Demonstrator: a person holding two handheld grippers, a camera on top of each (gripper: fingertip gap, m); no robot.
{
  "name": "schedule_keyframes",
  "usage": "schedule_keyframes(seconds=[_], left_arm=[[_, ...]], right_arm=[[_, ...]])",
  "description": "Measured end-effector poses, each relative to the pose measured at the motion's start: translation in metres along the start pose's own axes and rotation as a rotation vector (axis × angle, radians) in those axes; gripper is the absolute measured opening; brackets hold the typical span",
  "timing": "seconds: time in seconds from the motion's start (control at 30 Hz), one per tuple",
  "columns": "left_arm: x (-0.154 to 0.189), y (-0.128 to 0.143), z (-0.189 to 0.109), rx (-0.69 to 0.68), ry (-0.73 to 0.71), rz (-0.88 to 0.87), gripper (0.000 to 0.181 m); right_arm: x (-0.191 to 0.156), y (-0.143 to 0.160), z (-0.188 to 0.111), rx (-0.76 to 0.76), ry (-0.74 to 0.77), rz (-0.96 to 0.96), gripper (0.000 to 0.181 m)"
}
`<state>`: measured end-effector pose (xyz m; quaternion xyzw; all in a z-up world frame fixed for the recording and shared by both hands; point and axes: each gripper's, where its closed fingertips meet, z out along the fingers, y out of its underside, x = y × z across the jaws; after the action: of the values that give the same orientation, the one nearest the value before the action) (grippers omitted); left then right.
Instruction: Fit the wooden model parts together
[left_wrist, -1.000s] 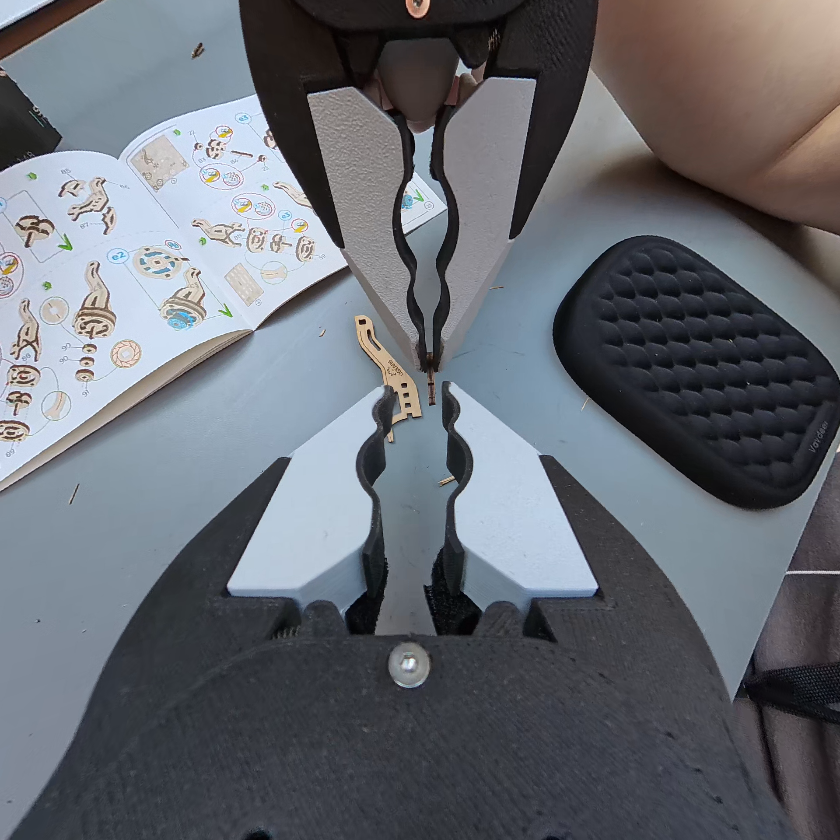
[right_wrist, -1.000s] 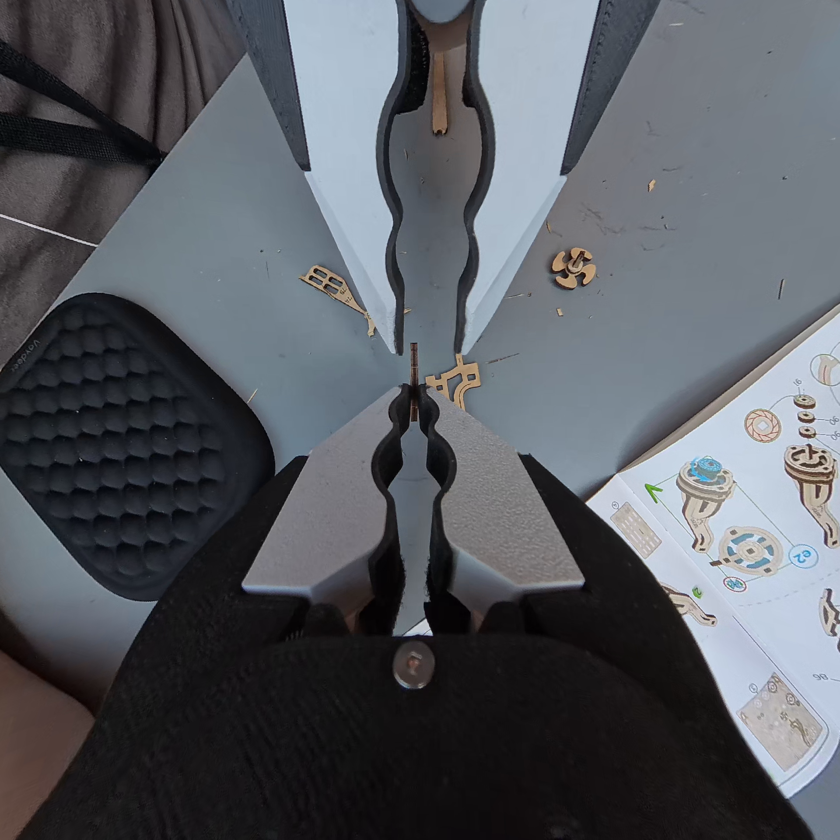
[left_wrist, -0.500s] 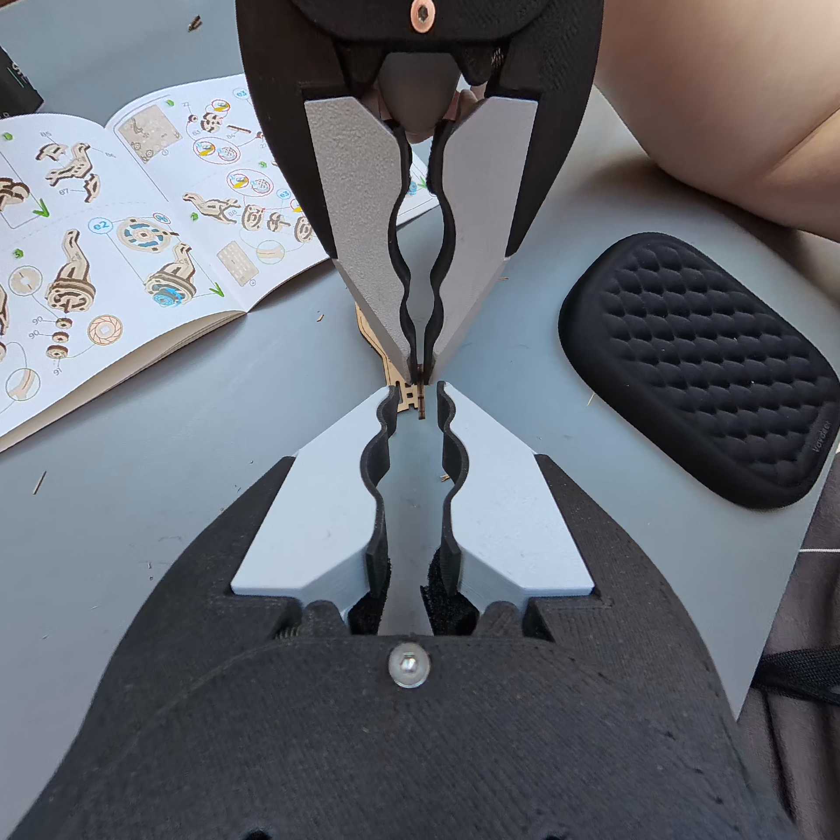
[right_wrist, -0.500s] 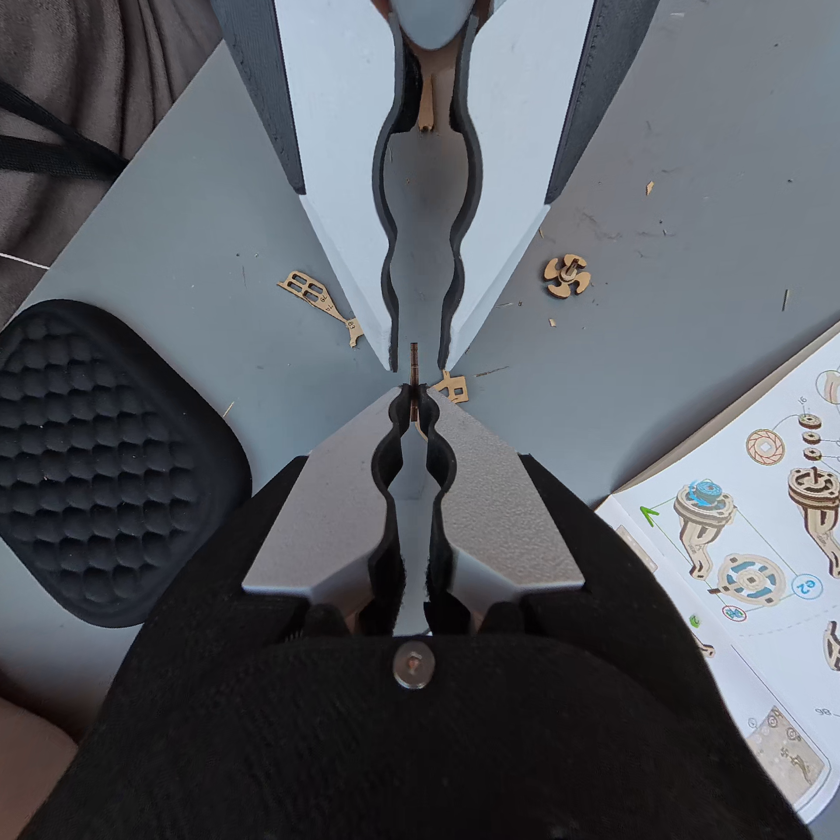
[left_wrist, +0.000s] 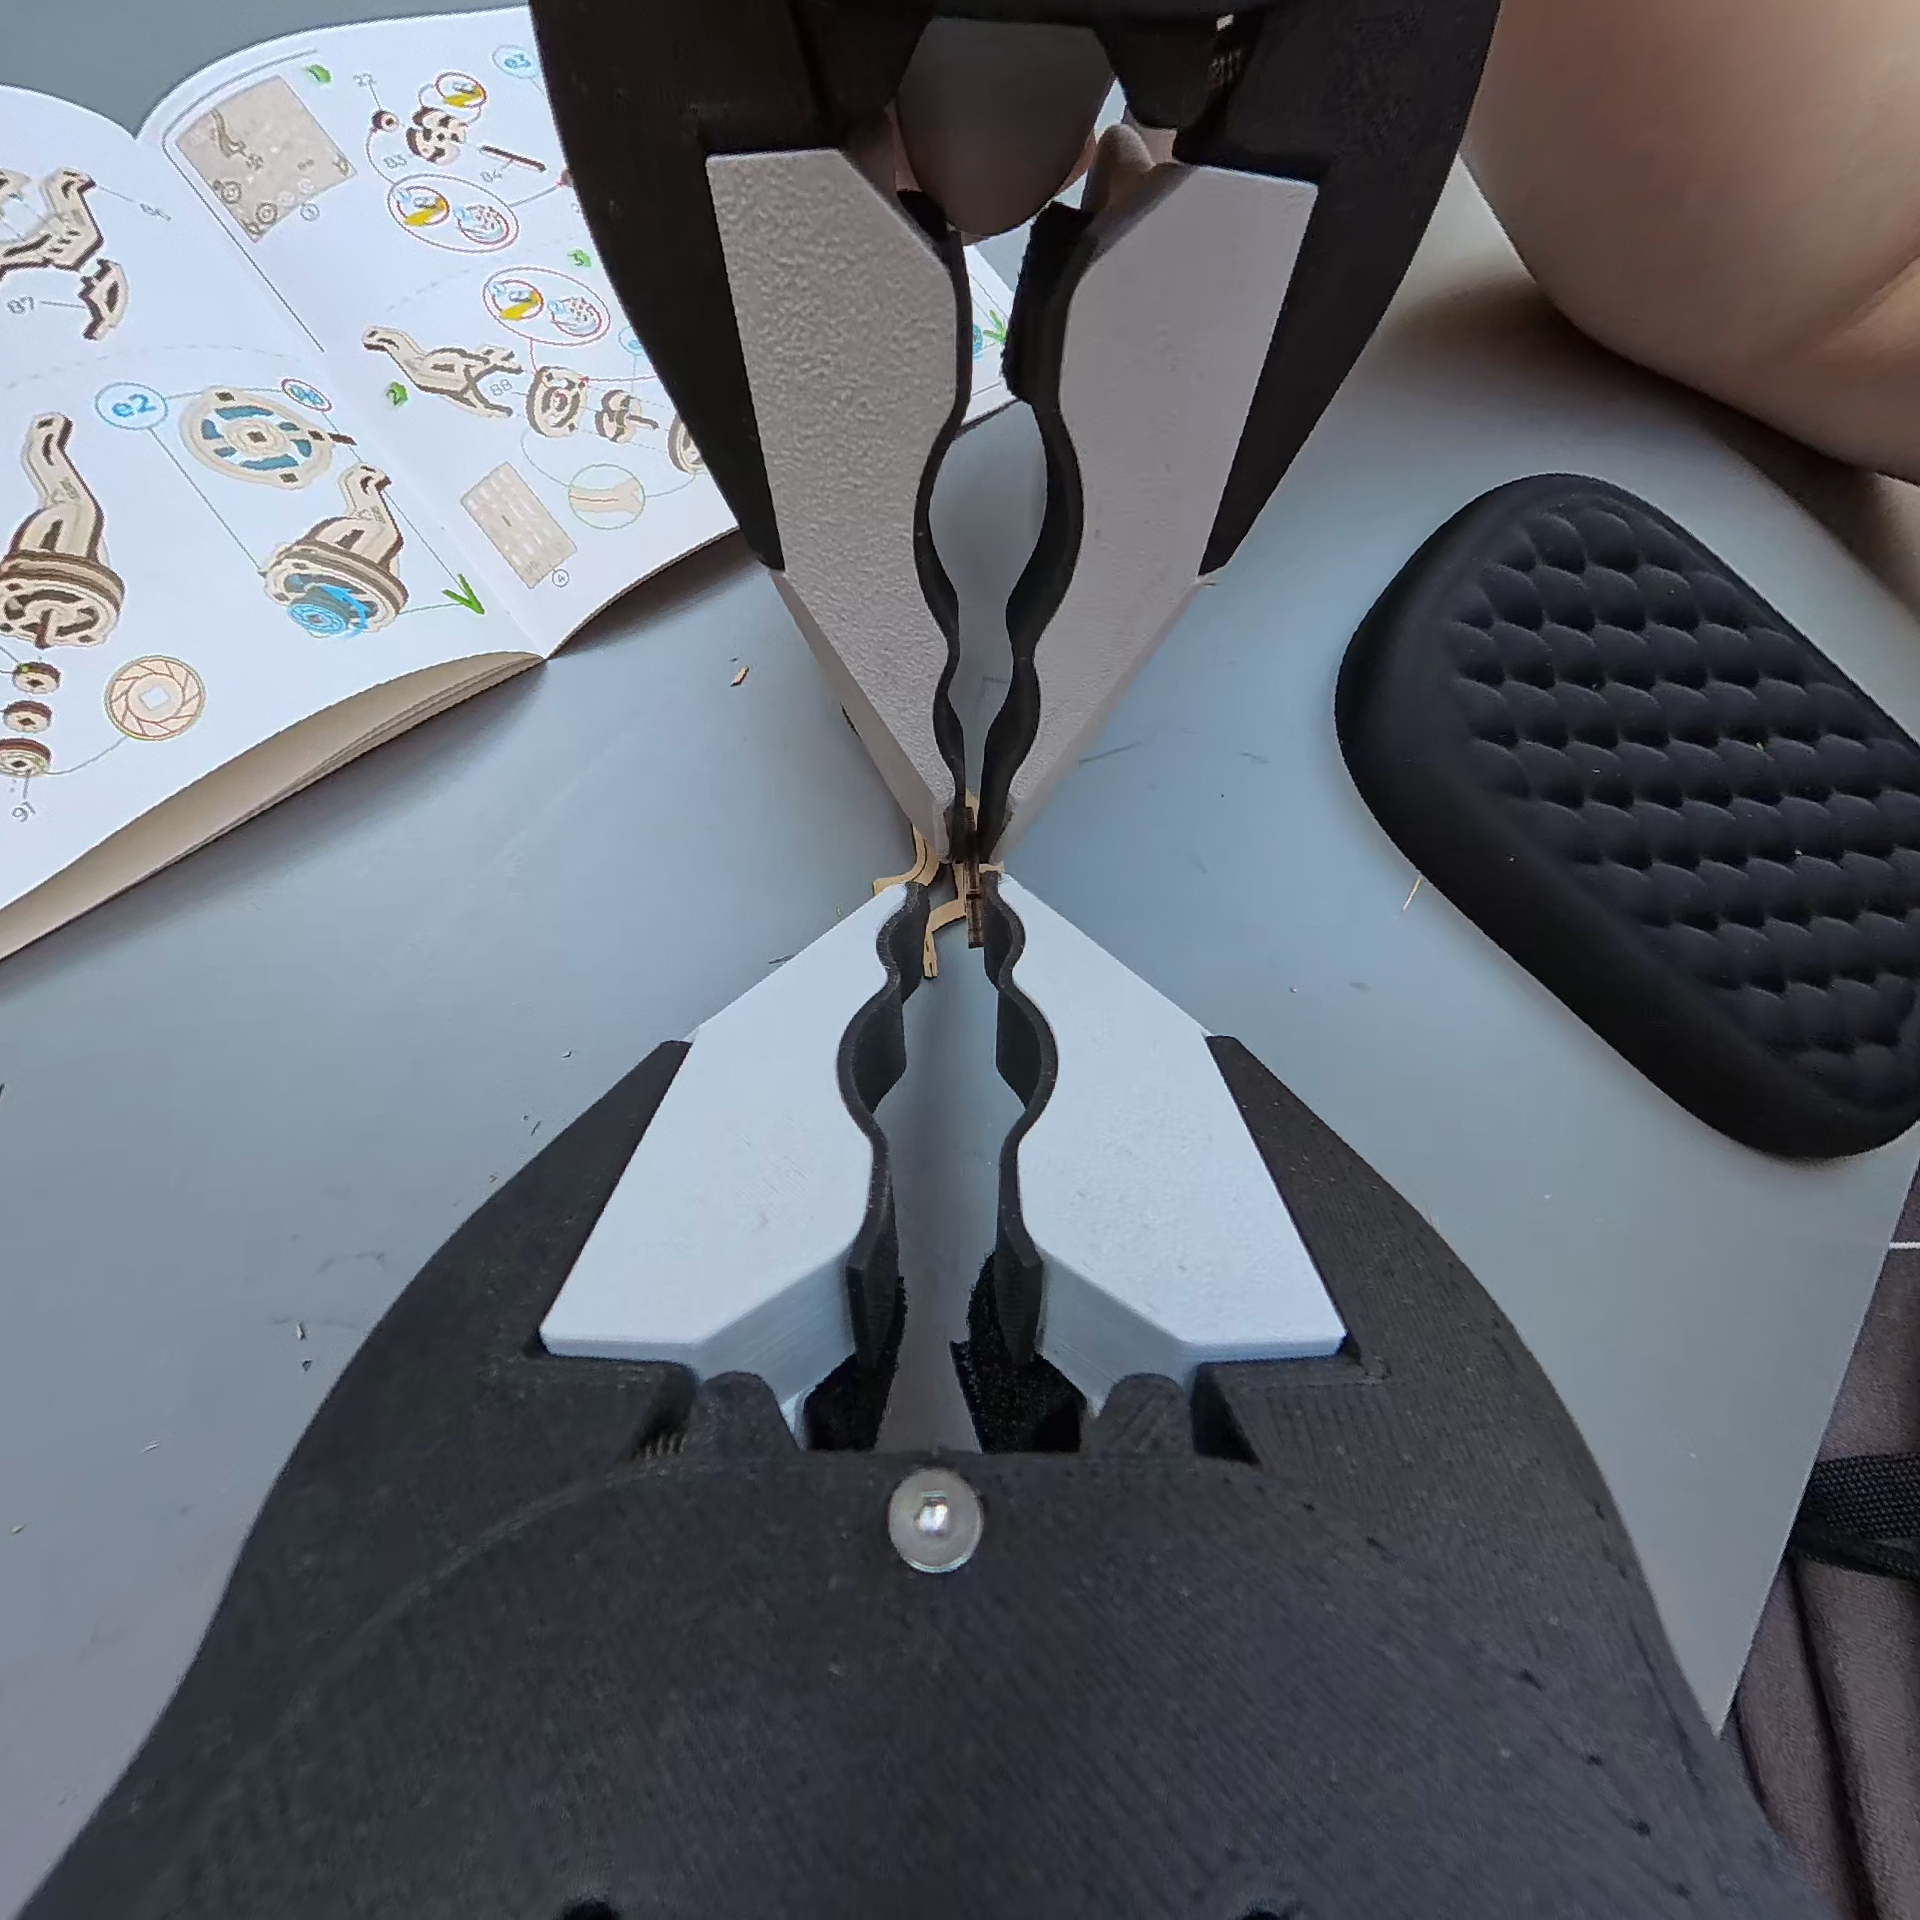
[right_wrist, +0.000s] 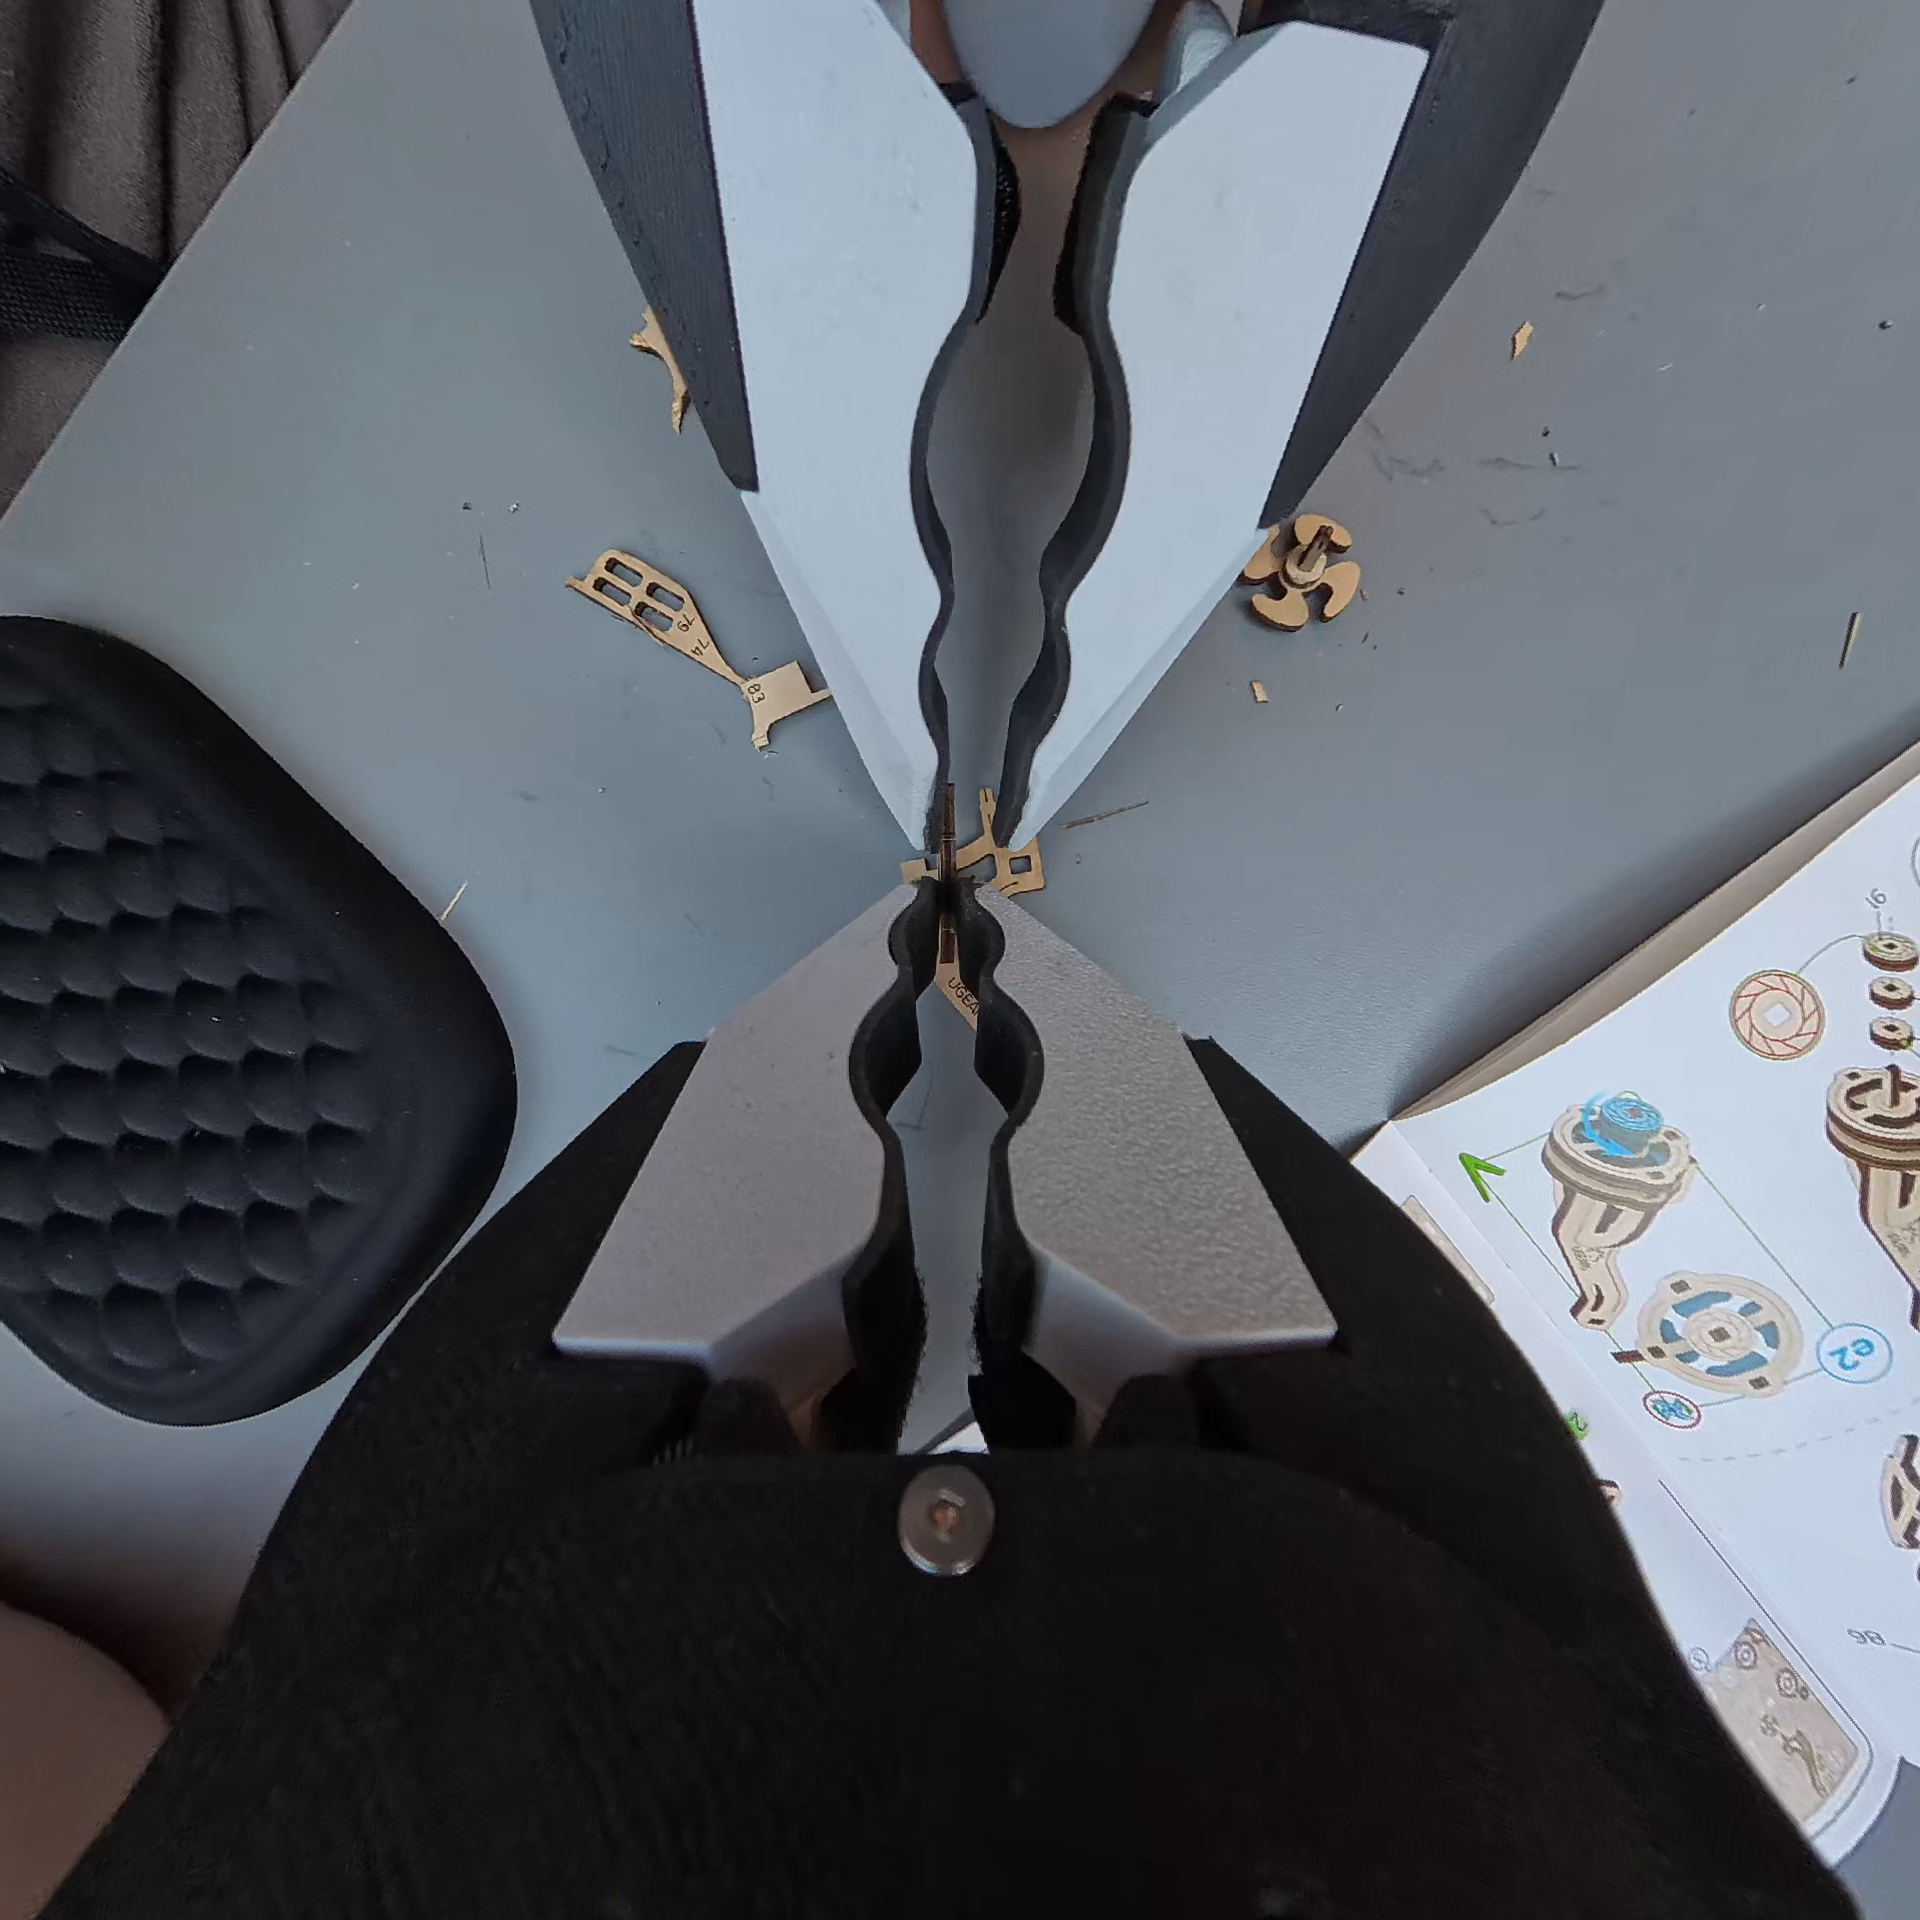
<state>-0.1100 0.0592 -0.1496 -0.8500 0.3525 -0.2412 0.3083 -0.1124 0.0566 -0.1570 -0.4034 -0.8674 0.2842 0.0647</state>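
My right gripper has grey fingers and is shut on a thin wooden piece, held edge-on above the table. My left gripper has light blue fingers and faces it tip to tip. Its jaws stand a little apart, and the free end of the piece lies between them, against one pad. A flat curved wooden part lies on the grey table under the tips. The right gripper comes in from above in the left wrist view, and the left gripper from above in the right wrist view.
An open instruction booklet lies on the table; it also shows in the right wrist view. A black dimpled pad sits near the edge. A windowed wooden strip and a propeller-shaped part lie loose. A person's arm rests beyond. Only a small space, under 4 cm, lies between the two pairs of fingers.
The two grippers have come closer together. The held piece now reaches in between my left gripper's tips, and the left jaws have narrowed.
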Motion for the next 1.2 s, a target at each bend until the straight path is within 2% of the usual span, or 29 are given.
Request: schedule_keyframes(seconds=[0.23,0.33,0.47,0.63,0.77,0.93,1.2], left_arm=[[0.006,0.0,0.003,-0.004,0.028,0.007,0.003],[0.007,-0.004,0.001,0.023,0.032,0.001,0.012],[0.006,-0.008,-0.004,0.076,0.053,-0.006,0.015],[-0.005,0.004,0.0,0.028,0.008,0.027,0.028],[-0.008,0.012,0.003,-0.01,-0.023,0.072,0.035],[-0.015,0.016,0.003,-0.025,-0.052,0.077,0.035],[-0.024,0.018,0.0,-0.025,-0.104,0.113,0.034]], right_arm=[[-0.002,0.0,0.0,-0.028,0.021,-0.044,0.002],[-0.005,-0.001,-0.007,-0.03,0.026,-0.046,0.002],[-0.008,0.01,-0.03,-0.038,0.039,0.001,0.002],[-0.012,0.018,-0.066,0.016,0.054,0.083,0.002],[-0.012,0.018,-0.082,0.032,0.093,0.08,0.002],[-0.015,0.017,-0.089,0.036,0.114,0.072,0.002],[-0.015,0.018,-0.083,0.014,0.104,0.071,0.002]])
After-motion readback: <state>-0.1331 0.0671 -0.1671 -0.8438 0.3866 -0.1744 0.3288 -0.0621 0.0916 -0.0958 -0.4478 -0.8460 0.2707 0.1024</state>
